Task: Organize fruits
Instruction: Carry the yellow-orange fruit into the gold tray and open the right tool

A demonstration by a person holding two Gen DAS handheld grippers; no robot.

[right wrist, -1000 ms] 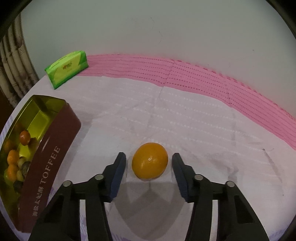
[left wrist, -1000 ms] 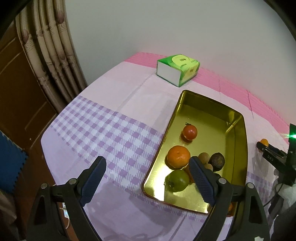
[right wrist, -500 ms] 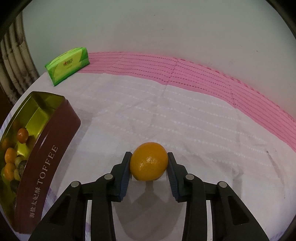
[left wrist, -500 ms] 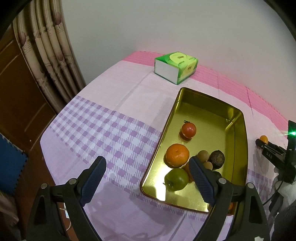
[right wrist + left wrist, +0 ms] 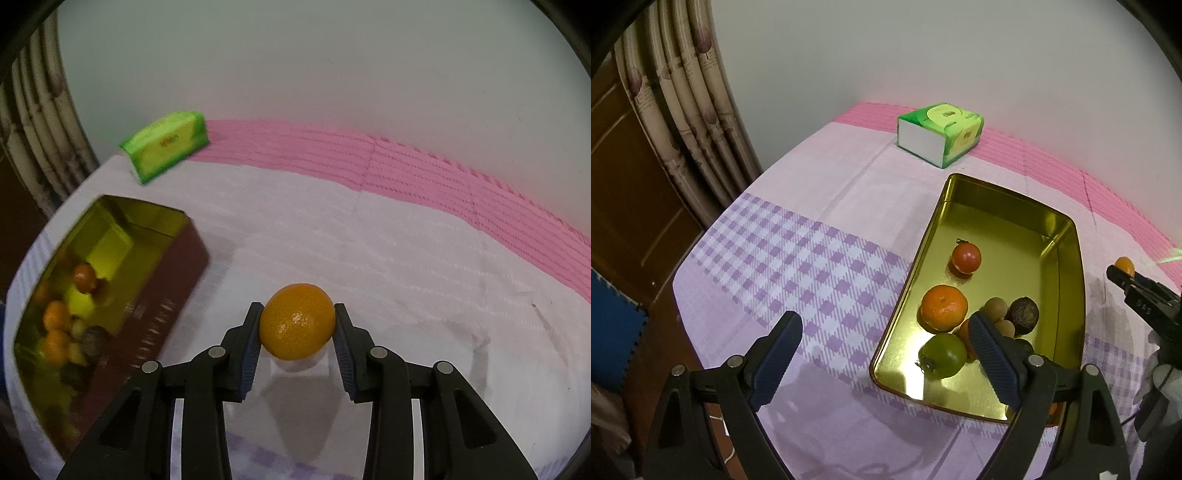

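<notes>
Pinching orange (image 5: 297,321) in right gripper (image 5: 298,326); we carry it level toward tin (image 5: 110,236) at ten o'clock, grip firm; left gripper (image 5: 882,354) spread, empty.

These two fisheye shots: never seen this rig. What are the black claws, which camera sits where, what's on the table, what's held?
No robot arm here: a person holds a two-finger gripper in each hand, each with a camera looking along its fingers.

Left wrist view: the left gripper is open and empty above a checked tablecloth. Beside it sits a gold tin holding a tomato, a tangerine, a green fruit and small brown fruits. A green tissue box sits near the wall.

Right wrist view: the right gripper is shut on an orange, to the right of the tin. It also appears at the left view's right edge.
</notes>
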